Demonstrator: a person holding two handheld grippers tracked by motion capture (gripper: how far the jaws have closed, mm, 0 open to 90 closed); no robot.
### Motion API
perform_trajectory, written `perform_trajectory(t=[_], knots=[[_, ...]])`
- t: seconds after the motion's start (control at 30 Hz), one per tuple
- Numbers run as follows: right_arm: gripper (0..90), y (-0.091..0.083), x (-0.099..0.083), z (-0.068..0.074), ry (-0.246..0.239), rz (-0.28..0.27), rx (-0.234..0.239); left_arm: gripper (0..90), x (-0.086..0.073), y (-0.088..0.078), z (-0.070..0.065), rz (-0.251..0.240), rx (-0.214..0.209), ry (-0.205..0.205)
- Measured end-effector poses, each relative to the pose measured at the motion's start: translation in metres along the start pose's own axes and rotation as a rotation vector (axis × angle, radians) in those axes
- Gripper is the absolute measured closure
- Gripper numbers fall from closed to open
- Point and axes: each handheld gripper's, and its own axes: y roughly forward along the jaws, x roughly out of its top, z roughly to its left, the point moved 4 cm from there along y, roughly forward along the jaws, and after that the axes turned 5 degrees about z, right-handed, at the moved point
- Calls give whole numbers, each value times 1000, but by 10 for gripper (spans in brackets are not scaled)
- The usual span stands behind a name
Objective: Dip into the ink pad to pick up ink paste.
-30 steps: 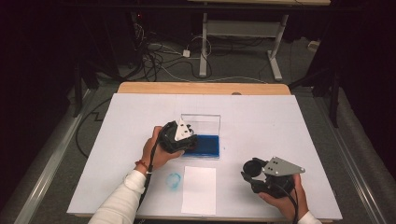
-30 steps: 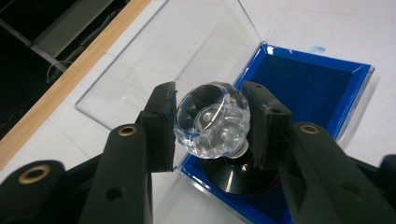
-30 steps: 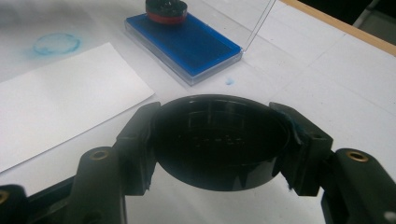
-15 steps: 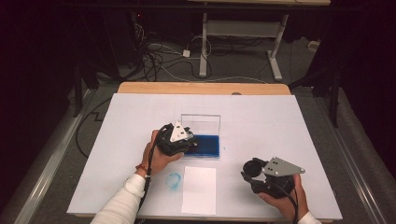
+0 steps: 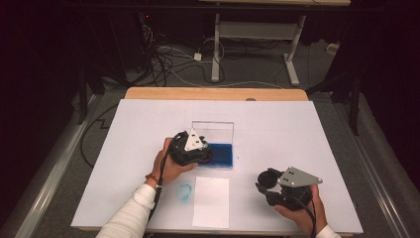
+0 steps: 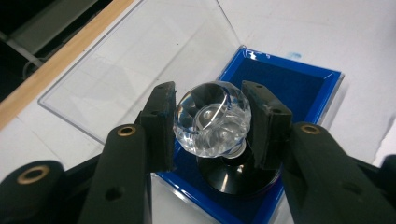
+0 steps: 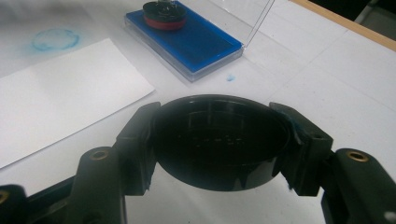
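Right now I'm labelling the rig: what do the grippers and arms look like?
Both grippers, left and right, are black with grey three-cornered top plates, brass-ringed jaws and black cables. The left arm wears a white sleeve and a reddish wristband.

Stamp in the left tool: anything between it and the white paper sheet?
Nothing visible. The left tool grips the stamp by its crystal knob over the blue ink pad; the paper sheet lies bare just in front, the open clear lid behind.
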Motion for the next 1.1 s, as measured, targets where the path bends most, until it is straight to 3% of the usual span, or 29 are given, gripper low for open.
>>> perform_trajectory(t=[0.2,0.53,0.83,0.97,1.03,1.1], knots=[[384,-1,0,0,1,-2,4,556,0,1,-9,6,51,91],[384,1,1,3,-4,1,11,556,-3,2,-8,-10,45,66],[384,0,0,2,-1,0,12,559,1,2,-4,16,46,84],[384,0,0,2,-4,1,13,562,3,4,6,22,65,54],[384,1,0,1,-5,3,14,562,2,4,9,30,92,72],[384,1,0,1,-2,2,16,562,1,5,10,-7,13,24]])
